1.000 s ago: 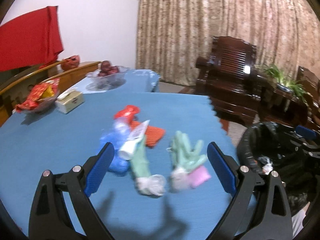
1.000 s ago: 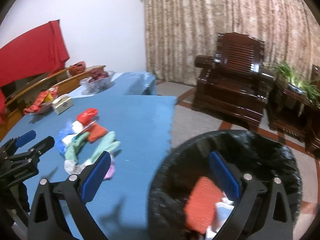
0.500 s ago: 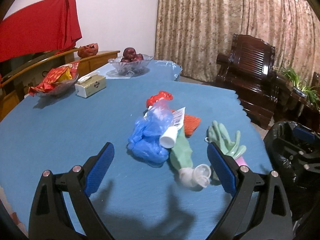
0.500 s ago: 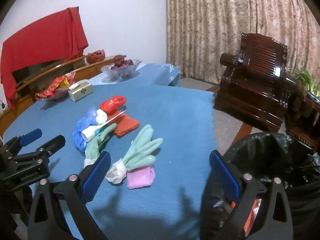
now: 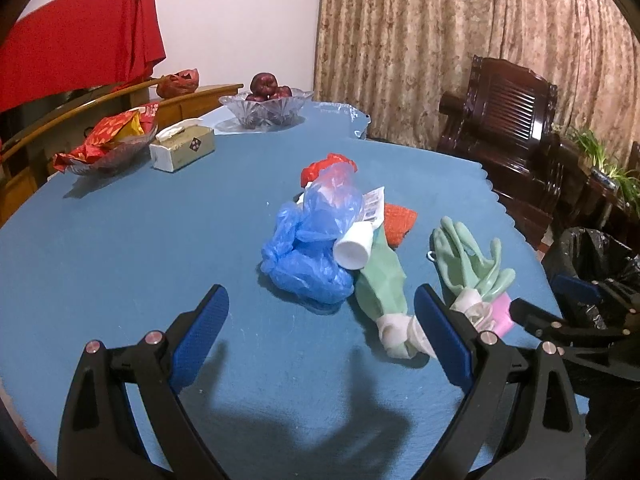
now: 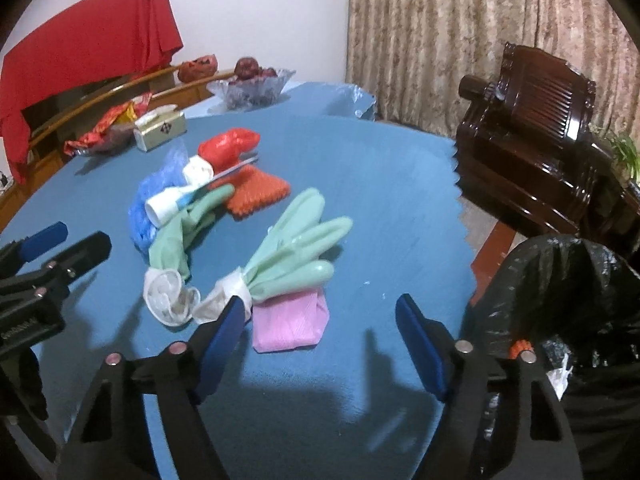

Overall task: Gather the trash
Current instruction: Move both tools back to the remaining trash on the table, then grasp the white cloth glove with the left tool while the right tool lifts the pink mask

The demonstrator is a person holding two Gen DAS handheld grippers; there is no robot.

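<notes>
A heap of trash lies on the blue table [image 5: 120, 248]: a blue plastic bag [image 5: 308, 248], a white tube [image 5: 354, 248], a red bag [image 5: 328, 166], an orange scrubber [image 5: 398, 218], two green rubber gloves [image 5: 468, 258] and a pink packet [image 6: 290, 320]. My left gripper [image 5: 320, 332] is open and empty, just short of the blue bag. My right gripper [image 6: 320, 336] is open and empty, with the pink packet between its fingertips' line. A black bin bag [image 6: 568, 308] stands off the table's right edge.
A tissue box [image 5: 182, 148], a dish of red snack packets [image 5: 108, 140] and a glass bowl of apples [image 5: 266, 106] stand at the table's far side. A dark wooden armchair [image 6: 532, 120] stands behind the bin bag.
My right gripper has swung from over the bin bag back left over the table to the pink packet. My left gripper has shifted left, toward the blue bag.
</notes>
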